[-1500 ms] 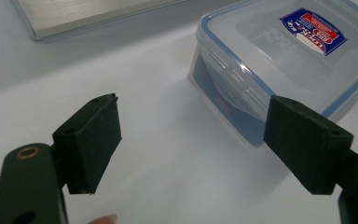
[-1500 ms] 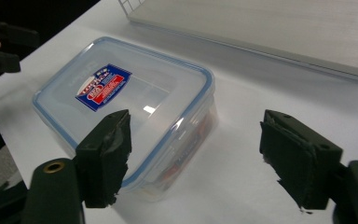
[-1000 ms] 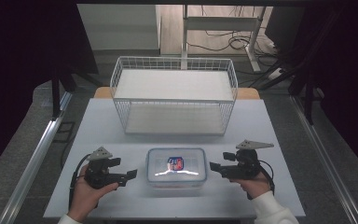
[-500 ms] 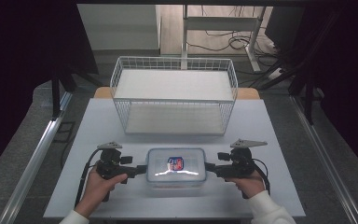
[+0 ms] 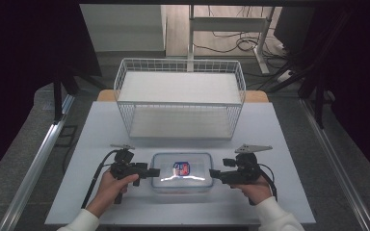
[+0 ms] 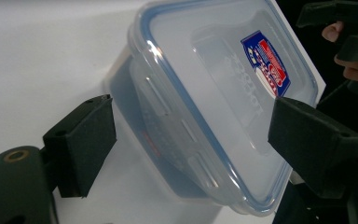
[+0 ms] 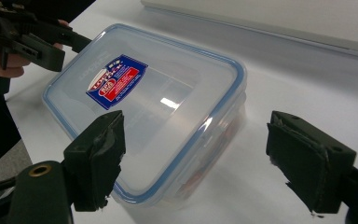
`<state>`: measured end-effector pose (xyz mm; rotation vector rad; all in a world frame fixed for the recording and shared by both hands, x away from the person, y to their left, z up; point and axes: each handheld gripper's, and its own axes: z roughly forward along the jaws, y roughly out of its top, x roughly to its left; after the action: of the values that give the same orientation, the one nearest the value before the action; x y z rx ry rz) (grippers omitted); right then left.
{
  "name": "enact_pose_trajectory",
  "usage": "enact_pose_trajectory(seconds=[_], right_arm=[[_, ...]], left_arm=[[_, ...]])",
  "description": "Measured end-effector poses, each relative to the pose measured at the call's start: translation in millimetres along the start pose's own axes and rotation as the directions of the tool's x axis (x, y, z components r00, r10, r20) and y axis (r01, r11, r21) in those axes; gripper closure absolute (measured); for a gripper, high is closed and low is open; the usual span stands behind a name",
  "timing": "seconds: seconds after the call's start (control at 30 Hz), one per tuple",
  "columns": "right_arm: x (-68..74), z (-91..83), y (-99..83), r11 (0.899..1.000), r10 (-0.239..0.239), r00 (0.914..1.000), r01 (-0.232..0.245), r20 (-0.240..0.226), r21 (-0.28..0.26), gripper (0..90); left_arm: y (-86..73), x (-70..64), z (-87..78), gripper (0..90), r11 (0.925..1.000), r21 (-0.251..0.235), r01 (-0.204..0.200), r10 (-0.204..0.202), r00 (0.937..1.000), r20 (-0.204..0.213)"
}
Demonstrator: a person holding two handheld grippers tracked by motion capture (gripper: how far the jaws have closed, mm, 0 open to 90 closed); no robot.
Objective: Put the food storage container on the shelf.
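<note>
A clear plastic food container with a blue-sealed lid and a red and blue label lies flat on the white table, near its front edge. My left gripper points at the container's left end and my right gripper at its right end. In the left gripper view the left gripper is open, its jaws wide on either side of the container's end, apart from it. In the right gripper view the right gripper is open the same way around the container's near end.
A white wire basket stands on the table behind the container, with a bare strip of table between them. The table's front edge is close under both hands. Desk legs and cables lie on the floor beyond.
Both grippers have moved inward from beside the container to its two ends. The left gripper has swung round to point at it. The container has not moved.
</note>
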<state>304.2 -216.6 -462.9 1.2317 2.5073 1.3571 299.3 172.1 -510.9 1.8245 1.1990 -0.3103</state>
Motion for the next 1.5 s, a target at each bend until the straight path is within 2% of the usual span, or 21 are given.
enact_pose_trajectory(seconds=[0.2, 0.3, 0.33, 0.37, 0.5, 0.83, 0.87, 0.97, 1.03, 1.1, 1.2, 1.37, 1.4, 1.5], right_arm=[[-2.7, 7.7, -0.7, 1.000, 0.015, 0.9995, -0.014, -0.026, 0.025, 18.0], [-4.7, 11.1, -1.3, 0.999, 0.023, 0.9992, -0.023, -0.033, 0.028, 17.4], [-7.2, 15.0, -0.8, 0.999, 0.048, 0.9980, -0.046, -0.041, 0.029, 16.6], [-7.2, 15.0, -0.8, 0.999, 0.048, 0.9980, -0.046, -0.041, 0.029, 16.6], [-13.9, 28.2, 0.6, 0.994, 0.100, 0.9924, -0.096, -0.072, 0.053, 14.9], [-19.1, 42.5, -1.8, 0.985, 0.151, 0.9825, -0.140, -0.109, 0.103, 14.0], [-20.5, 45.2, -2.6, 0.981, 0.173, 0.9770, -0.160, -0.124, 0.112, 13.8], [-21.6, 46.5, -3.0, 0.979, 0.184, 0.9735, -0.169, -0.136, 0.117, 13.8], [-21.6, 46.3, -3.0, 0.977, 0.195, 0.9709, -0.180, -0.138, 0.119, 15.5], [-23.3, 46.9, -4.0, 0.969, 0.227, 0.9606, -0.207, -0.161, 0.132, 17.7], [-24.2, 47.9, -5.0, 0.964, 0.248, 0.9506, -0.222, -0.187, 0.146, 20.5], [-23.0, 46.5, -4.7, 0.960, 0.259, 0.9478, -0.232, -0.186, 0.156, 24.1], [-24.5, 44.2, -4.5, 0.957, 0.270, 0.9439, -0.243, -0.190, 0.157, 28.6], [-25.5, 40.4, -4.3, 0.958, 0.270, 0.9434, -0.244, -0.192, 0.151, 33.8]], left_arm=[[0.6, 2.7, 5.3, 17.8, 0.9997, 0.004, 0.025, -0.025, 0.9991, 0.034], [0.3, 2.8, 6.8, 20.5, 0.9996, 0.011, 0.027, -0.028, 0.9991, 0.033], [-0.1, 2.2, 7.7, 21.7, 0.9995, 0.019, 0.027, -0.028, 0.9990, 0.034], [-0.1, 2.2, 7.7, 22.8, 0.9995, 0.019, 0.027, -0.028, 0.9990, 0.034], [-0.3, 1.3, 8.0, 27.3, 0.9993, 0.023, 0.029, -0.030, 0.9988, 0.040], [0.0, 1.4, 7.0, 30.2, 0.9991, 0.015, 0.040, -0.041, 0.9985, 0.037], [-0.1, 1.4, 7.0, 30.3, 0.9991, 0.013, 0.042, -0.042, 0.9984, 0.037], [-0.1, 1.3, 6.9, 30.6, 0.9990, 0.012, 0.043, -0.043, 0.9984, 0.037], [-0.1, 1.3, 6.9, 30.8, 0.9989, 0.012, 0.044, -0.045, 0.9983, 0.036], [-0.1, 1.4, 6.8, 31.0, 0.9989, 0.011, 0.046, -0.047, 0.9982, 0.038], [-0.1, 1.0, 6.6, 31.3, 0.9989, 0.008, 0.047, -0.047, 0.9982, 0.038], [-0.2, 1.1, 6.3, 31.4, 0.9989, 0.013, 0.046, -0.046, 0.9983, 0.036], [-0.3, 1.0, 6.5, 31.4, 0.9989, 0.011, 0.045, -0.046, 0.9983, 0.037], [-0.3, 0.2, 5.4, 33.2, 0.9992, 0.009, 0.039, -0.040, 0.9985, 0.038]])
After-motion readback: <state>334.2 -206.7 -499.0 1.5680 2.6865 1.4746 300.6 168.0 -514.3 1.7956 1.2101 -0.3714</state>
